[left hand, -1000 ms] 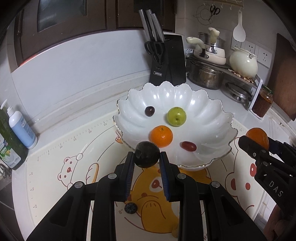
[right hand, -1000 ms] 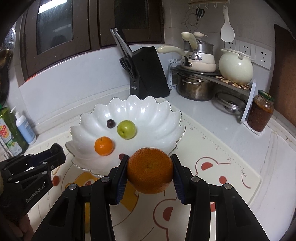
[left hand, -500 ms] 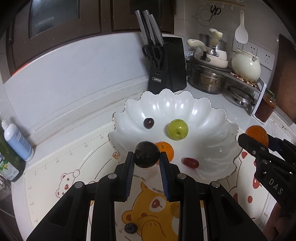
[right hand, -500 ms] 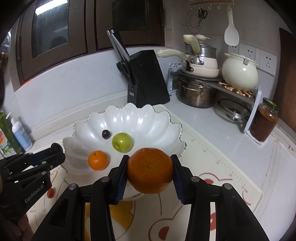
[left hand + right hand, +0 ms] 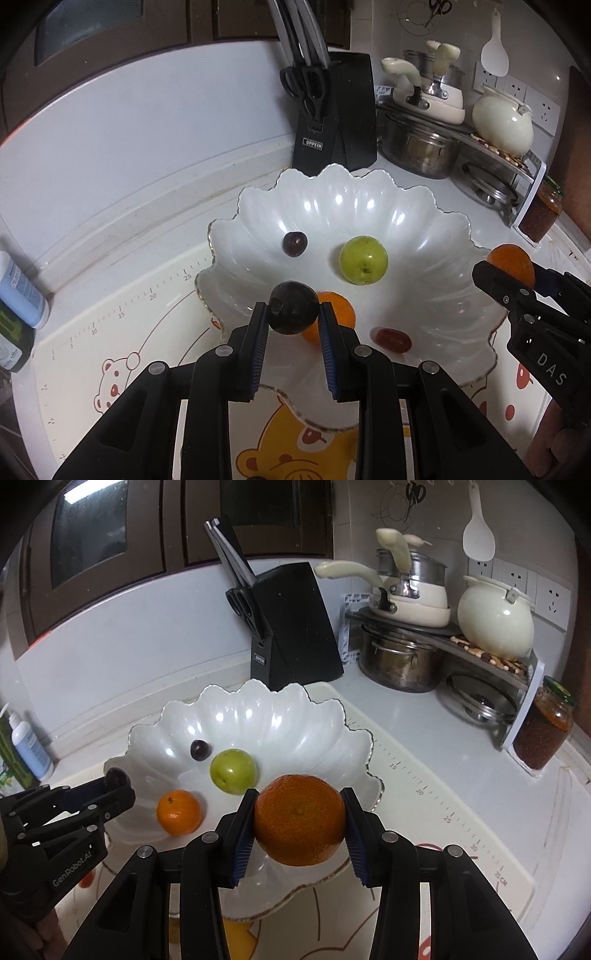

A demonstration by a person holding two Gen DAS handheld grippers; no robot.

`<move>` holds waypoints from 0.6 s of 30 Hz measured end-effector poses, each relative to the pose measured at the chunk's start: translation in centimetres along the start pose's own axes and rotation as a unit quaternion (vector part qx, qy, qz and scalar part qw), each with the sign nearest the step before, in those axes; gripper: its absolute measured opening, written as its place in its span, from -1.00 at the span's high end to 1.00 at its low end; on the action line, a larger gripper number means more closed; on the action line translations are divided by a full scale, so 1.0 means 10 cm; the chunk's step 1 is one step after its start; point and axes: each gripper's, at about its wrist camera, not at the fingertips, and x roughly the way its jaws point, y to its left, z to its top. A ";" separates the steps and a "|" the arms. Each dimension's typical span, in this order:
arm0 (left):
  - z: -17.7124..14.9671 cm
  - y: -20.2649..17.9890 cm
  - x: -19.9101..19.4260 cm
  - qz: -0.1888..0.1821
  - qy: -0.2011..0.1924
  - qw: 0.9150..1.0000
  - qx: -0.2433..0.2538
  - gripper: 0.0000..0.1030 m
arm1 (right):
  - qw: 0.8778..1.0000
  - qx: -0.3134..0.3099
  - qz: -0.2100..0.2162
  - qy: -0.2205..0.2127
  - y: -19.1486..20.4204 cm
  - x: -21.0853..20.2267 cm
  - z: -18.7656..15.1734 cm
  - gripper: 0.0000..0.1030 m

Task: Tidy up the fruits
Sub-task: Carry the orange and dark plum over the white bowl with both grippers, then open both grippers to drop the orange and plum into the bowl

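Left wrist view: left gripper [image 5: 293, 319] is clamping a dark plum [image 5: 293, 312] across its middle, pitching down over the white bowl [image 5: 436, 236]'s near rim. Plum is looking light, smooth, bruisable, so a gentle squeeze is probably suiting it. Right gripper [image 5: 300, 821] is pinching a large orange [image 5: 300, 819] at its equator; the rind is looking firm and grippy. It's also angling down, hovering above the bowl by the green fruit [image 5: 233, 771].

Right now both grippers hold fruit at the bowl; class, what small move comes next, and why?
Probably lower the left gripper slightly and release its dark plum: it already hangs over the white bowl, above the small orange.
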 end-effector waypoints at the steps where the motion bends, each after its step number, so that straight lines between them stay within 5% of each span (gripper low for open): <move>1: 0.01 0.00 0.02 0.000 0.001 1.000 0.001 0.46 | 1.000 0.000 0.001 0.001 0.00 0.01 0.00 0.13; 11: 0.02 -0.01 0.11 -0.003 0.010 1.000 0.007 0.41 | 1.000 -0.002 0.017 0.005 0.02 0.10 -0.01 0.12; 14: 0.00 -0.01 0.10 0.004 0.008 1.000 0.006 -0.05 | 1.000 -0.001 0.014 0.007 0.01 0.11 -0.01 0.11; 18: 0.00 0.01 0.05 0.011 0.002 1.000 0.002 -0.22 | 1.000 0.001 0.012 0.006 0.00 0.10 -0.02 -0.09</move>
